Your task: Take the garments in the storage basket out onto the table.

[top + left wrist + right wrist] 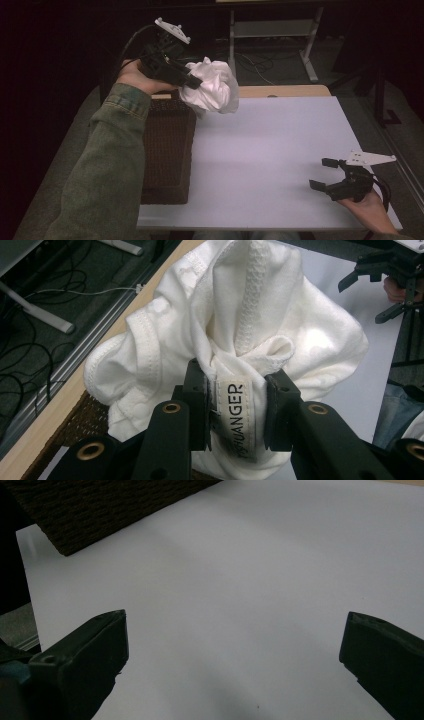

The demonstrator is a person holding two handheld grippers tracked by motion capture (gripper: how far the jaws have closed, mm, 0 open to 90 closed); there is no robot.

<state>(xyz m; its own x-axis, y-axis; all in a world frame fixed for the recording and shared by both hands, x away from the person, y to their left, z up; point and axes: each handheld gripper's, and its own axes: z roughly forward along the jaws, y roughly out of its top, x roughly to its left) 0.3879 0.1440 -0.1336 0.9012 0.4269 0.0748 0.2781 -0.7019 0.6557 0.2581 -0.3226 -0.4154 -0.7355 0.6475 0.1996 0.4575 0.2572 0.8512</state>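
A crumpled white garment [212, 86] hangs in the air above the far end of a dark wicker basket [167, 150]. My left gripper [192, 80] is shut on it, held up over the basket's far edge. In the left gripper view the jaws pinch the white garment [260, 325] at its neck label [235, 412], and the wicker basket [85, 420] lies below. My right gripper [322, 174] rests low over the white table [270, 145] near the front right corner, jaws wide open with nothing between them. The right gripper view looks across the white table [240, 595] at the wicker basket [100, 505].
The basket stands along the table's left side. A strip of wooden tabletop [285, 91] shows beyond the white surface. Behind the table stands a metal frame [272, 35] with cables on the floor. A person's green sleeve [100, 170] runs up the left side.
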